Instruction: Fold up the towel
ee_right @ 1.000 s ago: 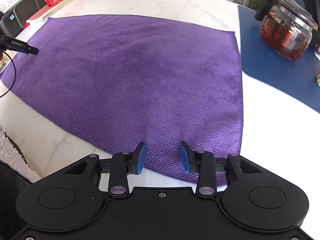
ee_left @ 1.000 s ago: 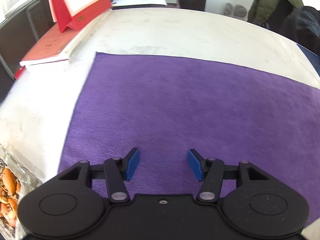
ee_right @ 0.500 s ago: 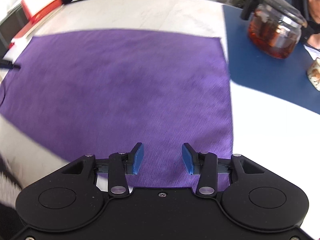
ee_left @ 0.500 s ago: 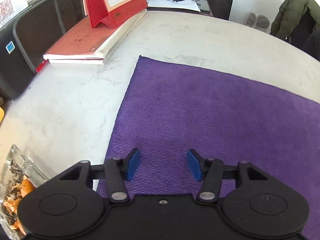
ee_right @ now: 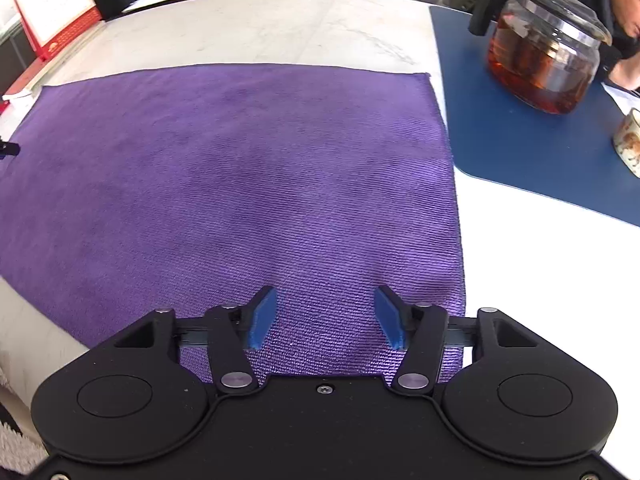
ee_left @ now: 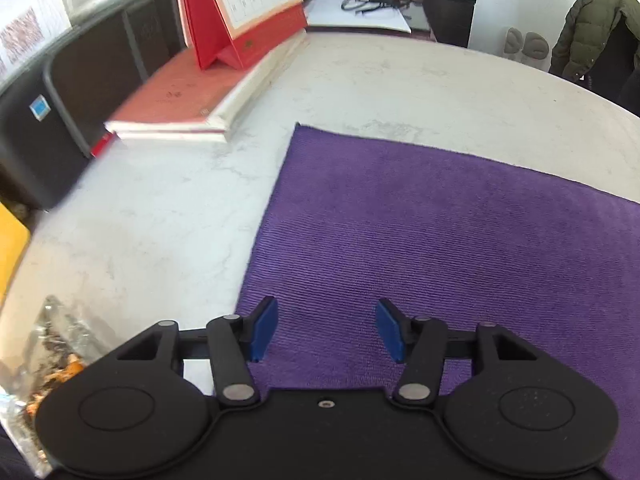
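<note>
left wrist view: crinkly packet with orange bits (ee_left: 52, 360) at the table's left edge, beside the gripper body. further back, a stack of red-covered books (ee_left: 180, 104) with a red desk calendar (ee_left: 244, 8) standing on top. pale marble table (ee_left: 152, 216), bare between the books and the cloth. purple towel (ee_left: 440, 240) lies flat, unfolded, its far-left corner pointing toward the books. left gripper (ee_left: 326, 330) sits over the towel's near-left part, just inside its left edge; blue pads apart, nothing between them, released.

right wrist view: same towel (ee_right: 240, 184) spread flat across the table (ee_right: 280, 24), no fold in it. right gripper (ee_right: 324, 318) over the towel's near-right corner, close to the right edge; its jaws are opening, only flat cloth beneath, nothing pinched. right of the towel, a blue mat (ee_right: 520, 152), its edge just beside the towel's far-right corner. on the mat, a glass teapot (ee_right: 548, 56) with dark amber liquid, and a patterned cup (ee_right: 628, 140) at the frame edge. a person (ee_right: 616, 8) sits behind the teapot, partly cut off.
</note>
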Tool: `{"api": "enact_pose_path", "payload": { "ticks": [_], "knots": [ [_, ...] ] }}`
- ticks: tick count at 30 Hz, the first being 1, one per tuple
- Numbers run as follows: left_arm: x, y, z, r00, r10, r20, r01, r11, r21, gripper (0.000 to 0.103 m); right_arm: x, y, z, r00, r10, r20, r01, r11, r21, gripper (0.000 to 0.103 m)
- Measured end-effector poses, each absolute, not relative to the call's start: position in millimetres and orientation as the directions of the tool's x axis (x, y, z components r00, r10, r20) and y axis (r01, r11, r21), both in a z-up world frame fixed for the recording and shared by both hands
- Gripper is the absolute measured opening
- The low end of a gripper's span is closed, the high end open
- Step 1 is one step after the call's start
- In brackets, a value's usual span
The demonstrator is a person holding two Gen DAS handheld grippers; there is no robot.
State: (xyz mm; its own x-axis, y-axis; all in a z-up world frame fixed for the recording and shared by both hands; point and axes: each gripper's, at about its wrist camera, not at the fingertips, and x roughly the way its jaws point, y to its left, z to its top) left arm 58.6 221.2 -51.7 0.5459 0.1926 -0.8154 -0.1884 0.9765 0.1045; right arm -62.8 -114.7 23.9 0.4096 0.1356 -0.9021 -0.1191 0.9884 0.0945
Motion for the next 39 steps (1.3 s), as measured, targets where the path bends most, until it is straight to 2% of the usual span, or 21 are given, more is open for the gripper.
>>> {"api": "enact_pose_path", "payload": {
  "ticks": [5,9,12,14,17,19,20,21,23,27,29,31,32,34,36,38,39],
  "knots": [
    [12.3,201.7,-30.4,0.570,0.217,-0.793,-0.261,0.962,0.075,0.051,-68.4,-128.3,24.8,0.422,0.217,-0.880,-0.135,0.975,0.176,0.061],
    [-26.5,178.6,-11.3,0.621,0.182,-0.762,-0.306,0.952,-0.023,0.053,-67.4,-145.1,28.2,0.422,0.309,-0.852,-0.158,0.951,0.267,0.061],
    [-54.1,156.5,5.2,0.677,0.175,-0.715,-0.345,0.934,-0.098,0.062,-63.1,-161.0,37.8,0.466,0.426,-0.776,-0.190,0.904,0.382,0.062],
    [-66.5,140.0,15.7,0.696,0.202,-0.689,-0.368,0.924,-0.101,0.063,-57.0,-168.4,48.1,0.498,0.494,-0.713,-0.228,0.868,0.442,0.064],
    [-83.7,108.2,36.6,0.722,0.281,-0.632,-0.418,0.905,-0.075,0.069,-51.4,-174.9,67.5,0.547,0.548,-0.633,-0.282,0.833,0.477,0.076],
    [-95.7,91.1,49.0,0.742,0.325,-0.586,-0.452,0.888,-0.079,0.074,-52.5,-180.5,90.4,0.609,0.564,-0.559,-0.325,0.819,0.473,0.089],
    [-100.0,86.2,53.9,0.757,0.316,-0.571,-0.445,0.890,-0.097,0.074,-55.1,-183.5,100.2,0.635,0.568,-0.523,-0.341,0.814,0.470,0.093],
    [-105.6,79.5,60.5,0.780,0.288,-0.556,-0.420,0.899,-0.124,0.074,-59.9,-188.4,111.8,0.665,0.586,-0.462,-0.372,0.797,0.476,0.103],
    [-110.5,69.7,67.6,0.798,0.261,-0.543,-0.392,0.909,-0.138,0.074,-68.3,-200.4,129.1,0.688,0.646,-0.331,-0.446,0.736,0.510,0.103],
    [-116.6,58.2,73.5,0.809,0.281,-0.516,-0.402,0.905,-0.137,0.074,-68.0,-222.9,162.0,0.657,0.710,-0.256,-0.492,0.660,0.568,0.103],
    [-117.2,57.1,74.9,0.813,0.250,-0.526,-0.389,0.905,-0.173,0.075,-77.0,-231.8,175.8,0.713,0.690,-0.125,-0.520,0.641,0.565,0.103],
    [-117.1,58.1,73.9,0.805,0.235,-0.544,-0.392,0.900,-0.191,0.075,-69.1,-242.4,166.0,0.713,0.701,0.028,-0.514,0.495,0.701,0.103],
    [-118.1,59.0,73.0,0.798,0.238,-0.554,-0.400,0.897,-0.191,0.075,-61.3,-246.3,158.9,0.691,0.719,0.071,-0.500,0.405,0.766,0.103],
    [-121.1,61.9,72.4,0.784,0.263,-0.563,-0.426,0.887,-0.179,0.075,-32.7,-244.0,142.1,0.568,0.819,0.075,-0.450,0.234,0.862,0.103],
    [-124.6,65.8,71.2,0.768,0.289,-0.571,-0.454,0.875,-0.168,0.076,-28.1,-245.1,138.6,0.558,0.821,0.119,-0.474,0.198,0.858,0.103],
    [-128.1,77.2,65.1,0.742,0.310,-0.595,-0.487,0.859,-0.160,0.076,-37.1,-249.2,135.8,0.602,0.762,0.239,-0.573,0.204,0.794,0.103],
    [-127.8,83.6,61.8,0.727,0.321,-0.608,-0.503,0.851,-0.152,0.076,-32.5,-249.4,128.8,0.581,0.768,0.269,-0.579,0.158,0.800,0.103]
  ]
}}
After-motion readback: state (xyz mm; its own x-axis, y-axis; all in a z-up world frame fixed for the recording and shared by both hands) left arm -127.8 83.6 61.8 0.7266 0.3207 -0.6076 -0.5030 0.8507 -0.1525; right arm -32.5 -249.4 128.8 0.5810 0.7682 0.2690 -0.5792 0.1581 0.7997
